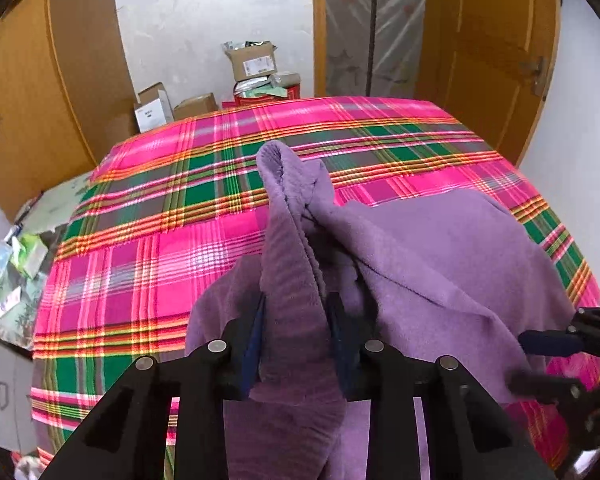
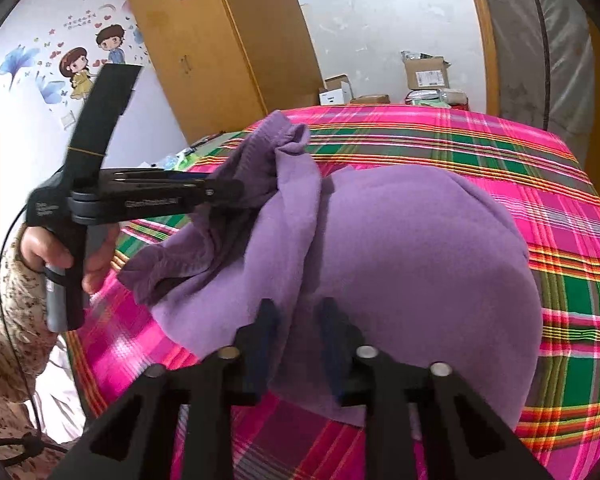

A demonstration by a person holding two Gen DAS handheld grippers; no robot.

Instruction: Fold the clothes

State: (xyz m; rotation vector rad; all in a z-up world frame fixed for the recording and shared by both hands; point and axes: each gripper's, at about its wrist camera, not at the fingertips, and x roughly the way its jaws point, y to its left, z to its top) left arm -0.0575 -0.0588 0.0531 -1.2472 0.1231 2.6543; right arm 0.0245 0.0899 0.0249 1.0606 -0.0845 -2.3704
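Observation:
A purple fleece garment lies partly spread on the pink and green plaid cover. My left gripper is shut on a bunched, ribbed part of it, which rises between the fingers and stands up ahead. In the right wrist view that gripper holds the cloth lifted off the cover at the left, while the garment's body rests flat. My right gripper is shut on a fold at the garment's near edge, low over the plaid cover. It also shows as the right gripper at the frame's right edge.
A person's hand grips the left tool's handle. A wooden wardrobe and cardboard boxes stand beyond the far edge. A wooden door is at the right. Packets clutter a surface at the left.

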